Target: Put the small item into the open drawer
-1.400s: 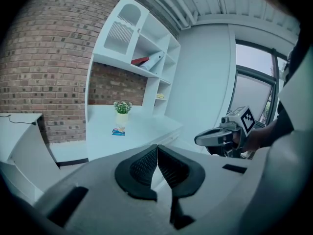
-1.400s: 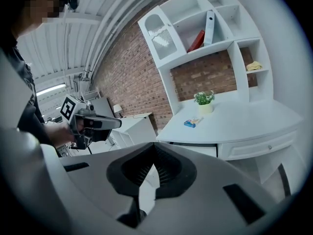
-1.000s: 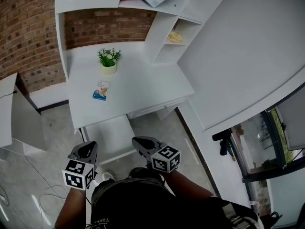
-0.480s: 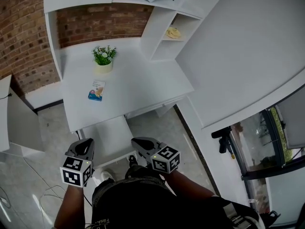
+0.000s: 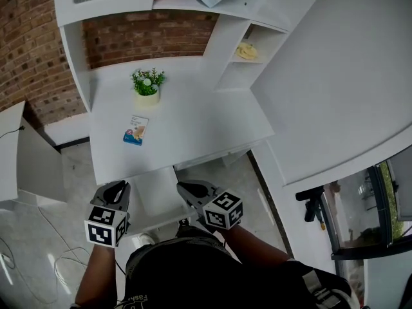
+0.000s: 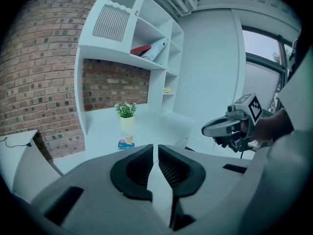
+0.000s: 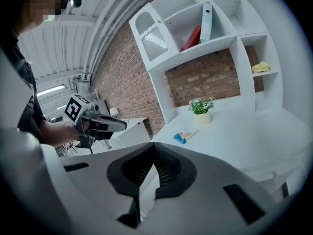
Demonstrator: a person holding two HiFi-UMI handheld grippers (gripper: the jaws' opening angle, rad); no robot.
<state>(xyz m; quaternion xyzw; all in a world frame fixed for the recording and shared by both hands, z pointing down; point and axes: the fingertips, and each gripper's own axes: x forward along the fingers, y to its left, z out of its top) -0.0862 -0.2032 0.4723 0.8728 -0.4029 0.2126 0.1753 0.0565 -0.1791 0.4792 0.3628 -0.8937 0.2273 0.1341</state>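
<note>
White desk [image 5: 193, 118] bears the small item [image 5: 135, 130], well beyond left claw [image 5: 116, 187].

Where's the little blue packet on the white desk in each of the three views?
Head view: the blue packet lies on the desk, left of centre, just below the potted plant.
Left gripper view: the blue packet sits left of centre, directly under the potted plant.
Right gripper view: the blue packet sits right of centre, lower left of the potted plant.
Shared landmark: the potted plant.
</note>
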